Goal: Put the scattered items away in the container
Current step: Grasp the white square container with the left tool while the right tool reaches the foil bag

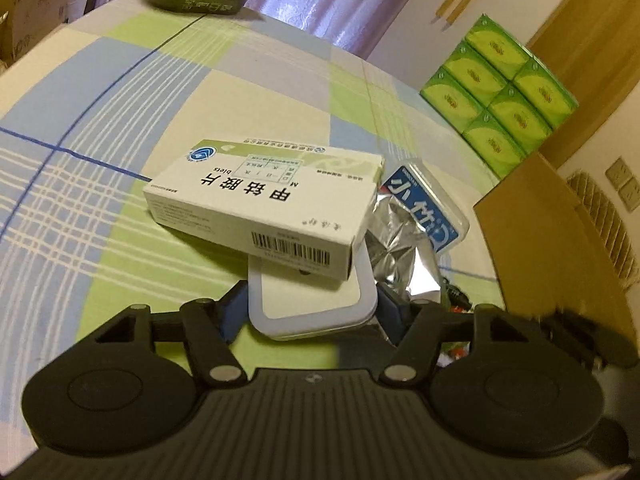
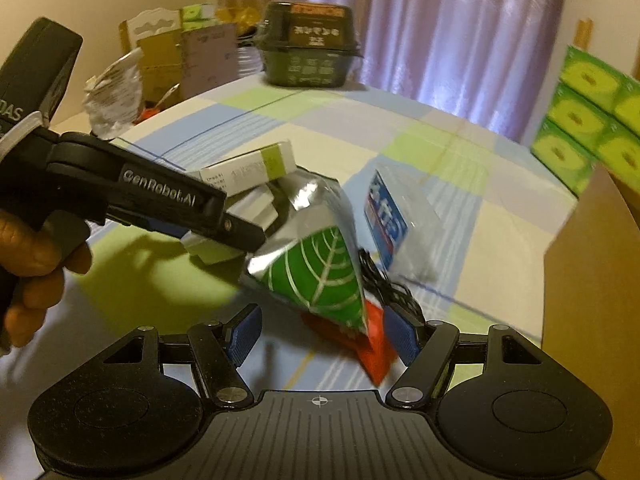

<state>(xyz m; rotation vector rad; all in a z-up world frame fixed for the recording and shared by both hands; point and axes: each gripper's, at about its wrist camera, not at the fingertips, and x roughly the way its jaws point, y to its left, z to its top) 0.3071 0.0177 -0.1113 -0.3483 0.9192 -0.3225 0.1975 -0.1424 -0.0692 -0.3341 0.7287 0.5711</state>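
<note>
While left gripper (image 1: pixel 312 312) brackets the white tin (image 1: pixel 316 304), long axis running far, right gripper (image 2: pixel 320 332) gapes wide at the snack packet (image 2: pixel 320 264).

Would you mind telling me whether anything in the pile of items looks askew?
Yes: the white medicine box sits tilted on top of a flat white tin, overhanging it, and the silver-green foil packet beside them is crumpled and propped at an angle.

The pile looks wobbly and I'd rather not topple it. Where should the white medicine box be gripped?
Grip the medicine box across its two long side faces, coming from above. It lies flat on top of the tin, so those faces are clear, while the foil bag crowds its right end.
</note>
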